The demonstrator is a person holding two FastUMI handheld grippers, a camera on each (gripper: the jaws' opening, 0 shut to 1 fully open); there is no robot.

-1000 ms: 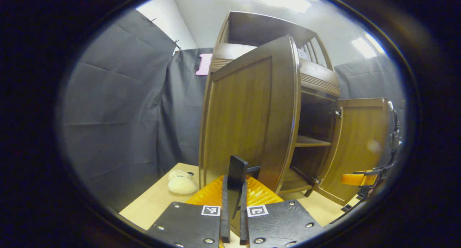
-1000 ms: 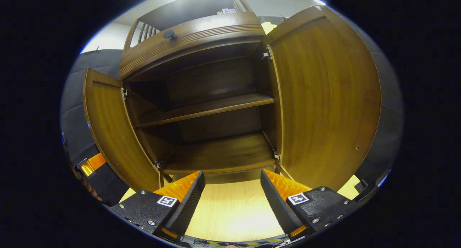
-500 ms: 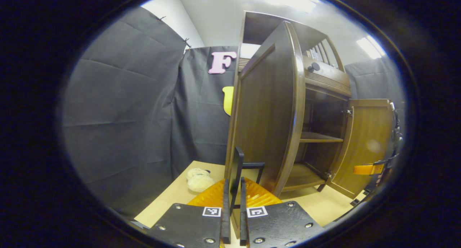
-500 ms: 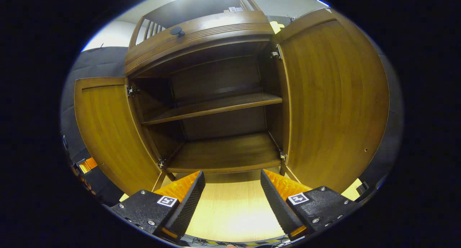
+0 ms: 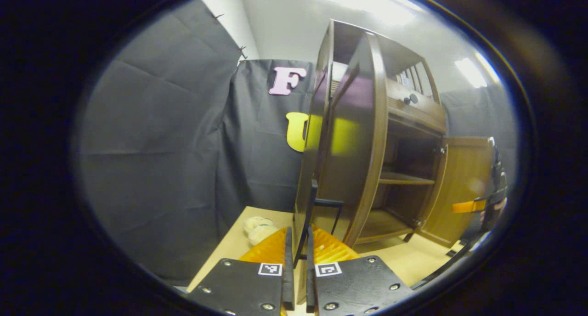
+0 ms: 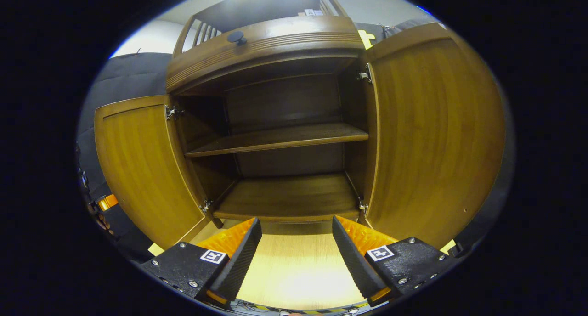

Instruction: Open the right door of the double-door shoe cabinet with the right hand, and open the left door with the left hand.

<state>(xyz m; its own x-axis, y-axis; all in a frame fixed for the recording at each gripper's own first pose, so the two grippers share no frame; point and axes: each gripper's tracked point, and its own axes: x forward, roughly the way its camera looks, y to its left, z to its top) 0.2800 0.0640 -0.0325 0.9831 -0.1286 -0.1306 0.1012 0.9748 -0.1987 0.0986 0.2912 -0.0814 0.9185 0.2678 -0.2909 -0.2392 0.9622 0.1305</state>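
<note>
My left hand-held gripper (image 5: 295,265) clamped on black handle (image 5: 321,205) of brown wooden left door (image 5: 342,146) ahead, swung wide. Right hand-held gripper (image 6: 296,242) apart, facing open cabinet; right door (image 6: 427,137) open. Next, I judge: release handle.

Left door (image 5: 358,137): seen nearly edge-on, its outer face largely unreadable. Handle (image 5: 321,205): lower end hidden between the fingers. Pale object (image 5: 257,226) on table (image 5: 229,254): too small to identify.
</note>
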